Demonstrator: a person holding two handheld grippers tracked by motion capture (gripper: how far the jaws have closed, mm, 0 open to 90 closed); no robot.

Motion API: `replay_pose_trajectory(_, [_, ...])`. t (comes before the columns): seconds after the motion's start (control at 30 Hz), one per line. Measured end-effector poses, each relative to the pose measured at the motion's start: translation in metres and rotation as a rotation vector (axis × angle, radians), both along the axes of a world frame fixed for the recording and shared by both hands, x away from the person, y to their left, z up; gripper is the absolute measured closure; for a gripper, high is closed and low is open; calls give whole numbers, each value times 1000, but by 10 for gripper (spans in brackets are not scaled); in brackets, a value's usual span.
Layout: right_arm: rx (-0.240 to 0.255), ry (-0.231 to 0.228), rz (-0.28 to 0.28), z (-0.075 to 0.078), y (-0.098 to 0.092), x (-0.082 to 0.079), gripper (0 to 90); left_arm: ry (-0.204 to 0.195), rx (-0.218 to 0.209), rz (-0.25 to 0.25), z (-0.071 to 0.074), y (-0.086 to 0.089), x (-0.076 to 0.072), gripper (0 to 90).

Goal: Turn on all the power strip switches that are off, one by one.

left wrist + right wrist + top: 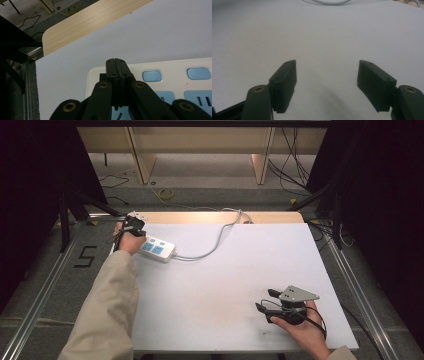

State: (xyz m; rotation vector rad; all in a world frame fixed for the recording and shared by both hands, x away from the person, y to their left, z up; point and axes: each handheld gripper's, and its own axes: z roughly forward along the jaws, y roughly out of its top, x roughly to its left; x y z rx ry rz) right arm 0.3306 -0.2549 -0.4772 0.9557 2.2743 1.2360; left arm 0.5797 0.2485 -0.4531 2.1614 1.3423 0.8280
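Power strip on white table, two hand-held grippers.
Power strip [158,249], white with blue sockets: at 10 o'clock on the table [240,270], cord [215,242] trailing toward 12. Left gripper [116,72]: jaws pressed together, over the strip's end. Right gripper [325,85]: jaws wide apart, empty, at 4 o'clock.

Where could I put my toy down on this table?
The white board is bare between the power strip and the right gripper, and beyond the cable toward the far right corner. The left gripper crowds the strip.
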Motion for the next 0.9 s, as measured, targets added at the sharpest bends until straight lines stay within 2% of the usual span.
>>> replay_pose_trajectory(0.43, [-2,-1,-1,0,0,0,329,-1,-11,7,-3,3,2,895])
replay_pose_trajectory(0.9, [-3,-3,-1,0,0,0,330,14,-12,7,-6,3,3,897])
